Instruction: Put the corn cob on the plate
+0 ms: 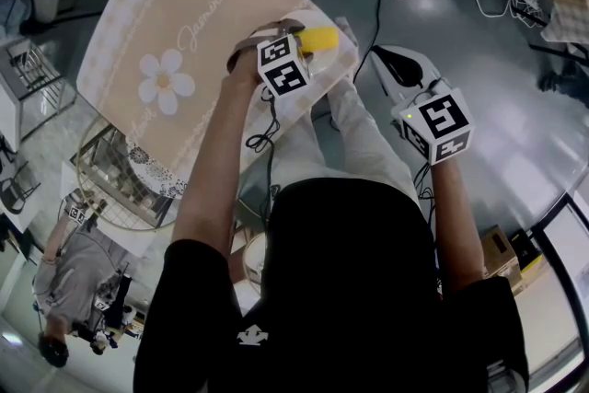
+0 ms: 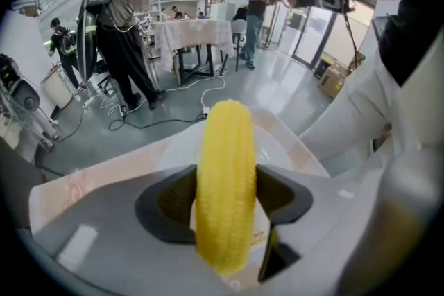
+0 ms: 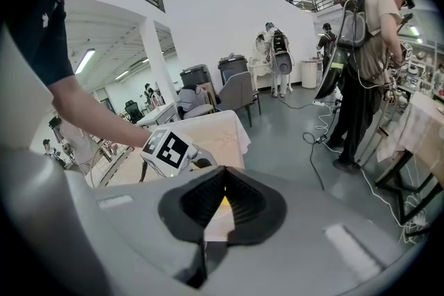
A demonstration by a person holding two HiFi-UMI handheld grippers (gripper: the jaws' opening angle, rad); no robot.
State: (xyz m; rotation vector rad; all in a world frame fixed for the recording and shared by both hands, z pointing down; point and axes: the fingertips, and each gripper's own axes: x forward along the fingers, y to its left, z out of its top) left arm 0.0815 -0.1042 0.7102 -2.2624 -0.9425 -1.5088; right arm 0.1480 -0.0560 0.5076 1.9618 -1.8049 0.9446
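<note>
Evidently, the corn cob (image 2: 225, 142) is clamped across its middle by the left gripper (image 2: 226, 199) and poised over the plate (image 2: 276, 142) for lowering, while the right gripper (image 3: 223, 201) is held aside, closed on nothing.

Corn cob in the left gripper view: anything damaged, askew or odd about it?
Nothing stands out. The corn cob looks whole and sits squarely between the pads of the left tool, with the white plate just beyond it.
</note>
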